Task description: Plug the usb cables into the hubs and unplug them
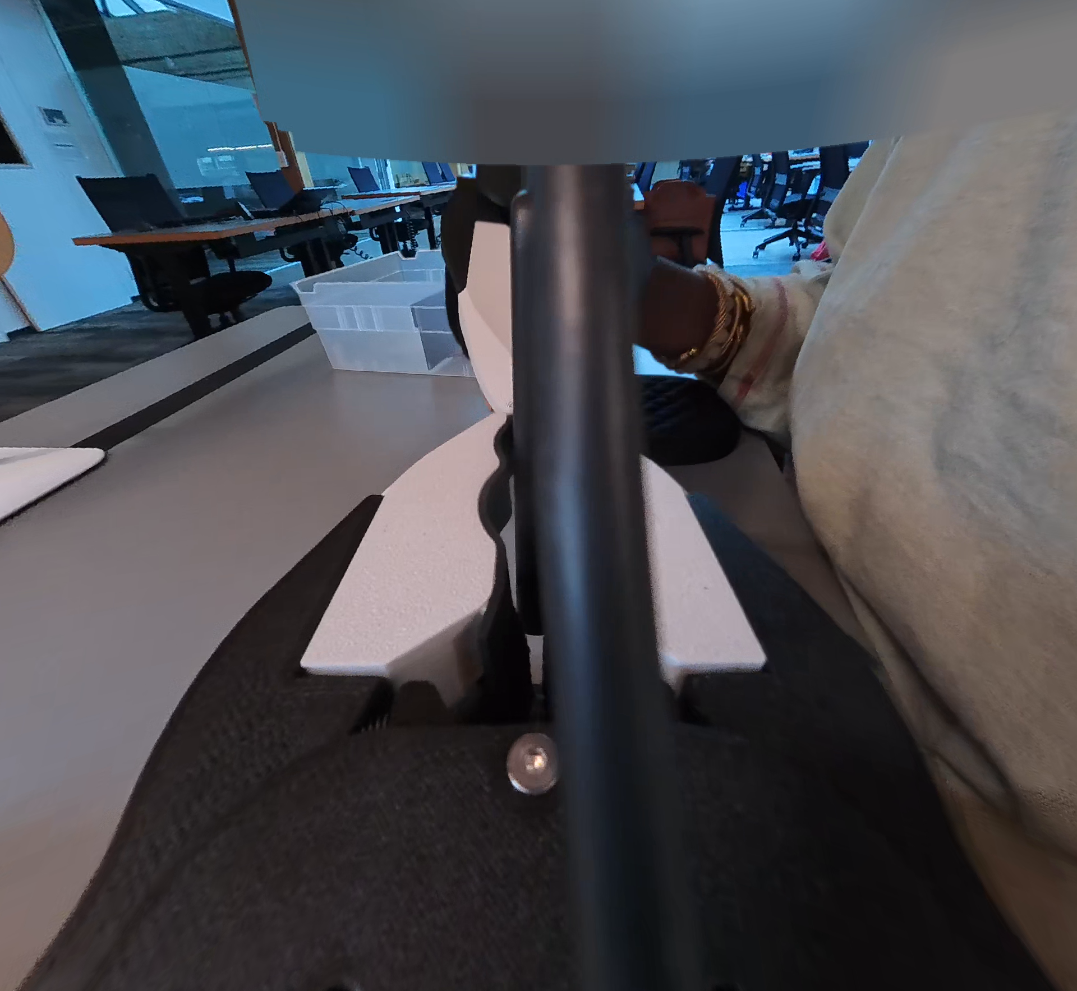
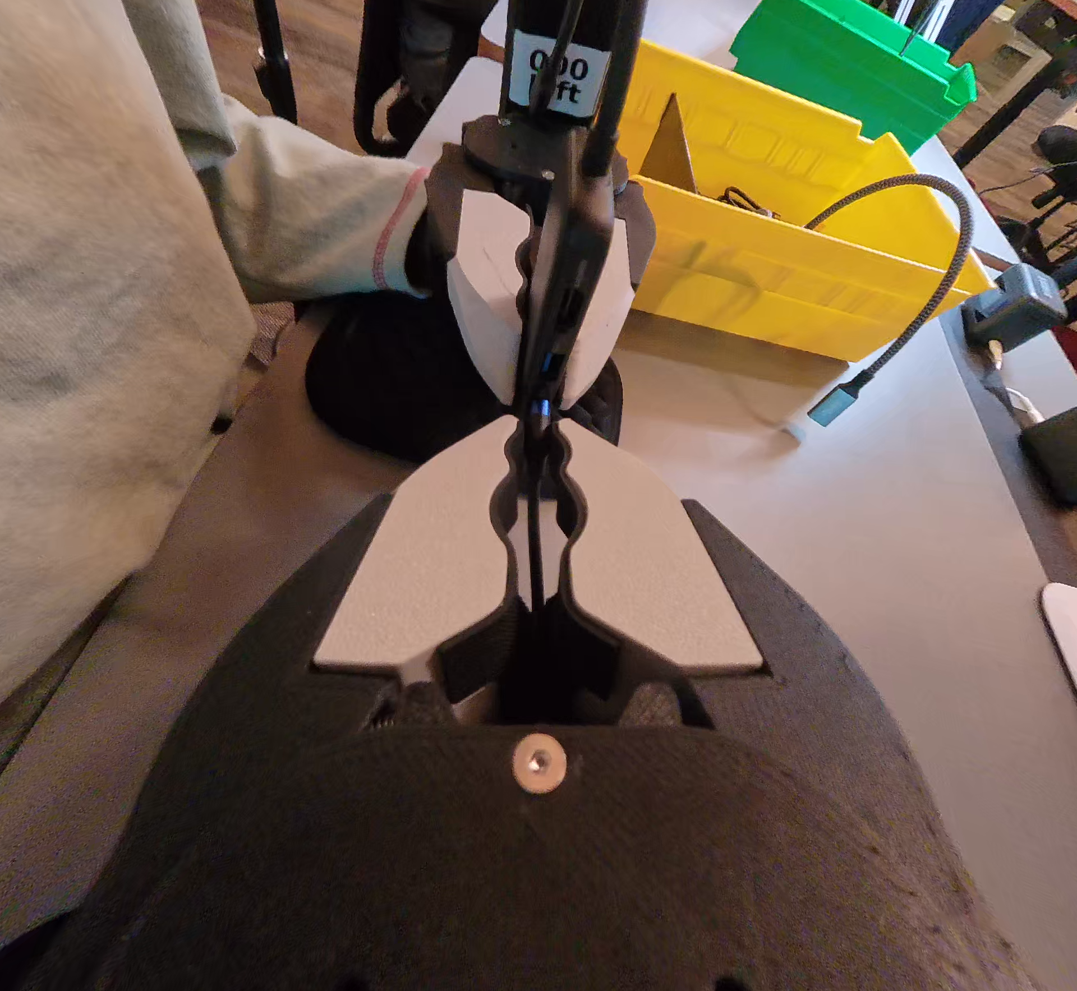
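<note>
In the right wrist view my right gripper [image 2: 539,430] is shut on a thin black USB cable [image 2: 533,549]. Its plug [image 2: 539,413] sticks out past the fingertips and meets the near end of a dark grey hub [image 2: 574,269]. How deep the plug sits is hidden. My left gripper [image 2: 542,395] faces it and is shut on that hub, whose side ports show. In the left wrist view the left gripper [image 1: 574,444] clamps the hub [image 1: 527,497] edge-on, with the hub's dark lead [image 1: 606,730] running back toward the camera. A white finger of the right gripper [image 1: 484,322] shows beyond.
A yellow bin [image 2: 757,287] and a green bin [image 2: 845,48] stand at the back right of the grey table [image 2: 816,555]. A braided cable [image 2: 944,264] arcs from the bin, its plug [image 2: 839,401] hanging over the table. A clear tray [image 1: 373,316] stands far left. A person's cream sleeve [image 1: 932,438] is close on one side.
</note>
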`<state>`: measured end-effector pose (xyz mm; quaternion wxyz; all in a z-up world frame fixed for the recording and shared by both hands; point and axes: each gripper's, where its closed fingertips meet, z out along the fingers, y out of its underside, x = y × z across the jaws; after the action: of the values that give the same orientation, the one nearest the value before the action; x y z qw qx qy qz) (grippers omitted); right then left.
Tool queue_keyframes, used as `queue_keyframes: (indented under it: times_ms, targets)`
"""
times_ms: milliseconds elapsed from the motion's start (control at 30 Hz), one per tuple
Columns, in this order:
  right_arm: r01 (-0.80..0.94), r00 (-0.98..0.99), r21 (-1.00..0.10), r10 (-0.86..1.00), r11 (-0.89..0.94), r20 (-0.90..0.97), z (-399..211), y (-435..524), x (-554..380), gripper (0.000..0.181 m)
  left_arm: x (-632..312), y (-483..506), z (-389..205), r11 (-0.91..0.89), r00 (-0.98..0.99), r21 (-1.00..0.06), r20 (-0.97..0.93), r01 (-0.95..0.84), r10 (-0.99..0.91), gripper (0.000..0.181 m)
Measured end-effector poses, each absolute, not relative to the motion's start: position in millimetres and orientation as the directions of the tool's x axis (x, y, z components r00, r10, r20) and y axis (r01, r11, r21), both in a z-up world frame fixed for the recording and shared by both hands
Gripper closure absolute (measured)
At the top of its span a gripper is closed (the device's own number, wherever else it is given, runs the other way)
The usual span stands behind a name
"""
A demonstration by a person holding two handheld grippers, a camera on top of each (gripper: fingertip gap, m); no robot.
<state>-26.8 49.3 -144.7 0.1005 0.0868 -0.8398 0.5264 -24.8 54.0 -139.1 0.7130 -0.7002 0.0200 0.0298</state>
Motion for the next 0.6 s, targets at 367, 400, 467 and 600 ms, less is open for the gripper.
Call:
queue_keyframes:
  times_ms: [367, 400, 467, 600]
  targets:
    - [-0.459, -0.737, -0.873, 0.479, 0.165, 0.478, 18, 196, -29, 0.174, -25, 42, -131, 0.068, 0.996, -0.994, -0.08, -0.082, 0.034, 0.169]
    - [-0.493, -0.683, -0.856, 0.542, 0.154, 0.491, 35, 215, -28, 0.174, -25, 43, -130, 0.074, 0.997, -0.994, -0.074, -0.076, 0.026, 0.168]
    - [-0.524, -0.591, -0.837, 0.64, 0.158, 0.491, 56, 251, -28, 0.174, -25, 40, -130, 0.089, 0.998, -0.994, -0.062, -0.064, 0.031, 0.169]
    - [-0.476, -0.48, -0.854, 0.751, 0.211, 0.454, 56, 312, -38, 0.174, -26, 39, -130, 0.102, 0.998, -0.993, -0.056, -0.059, 0.039, 0.168]
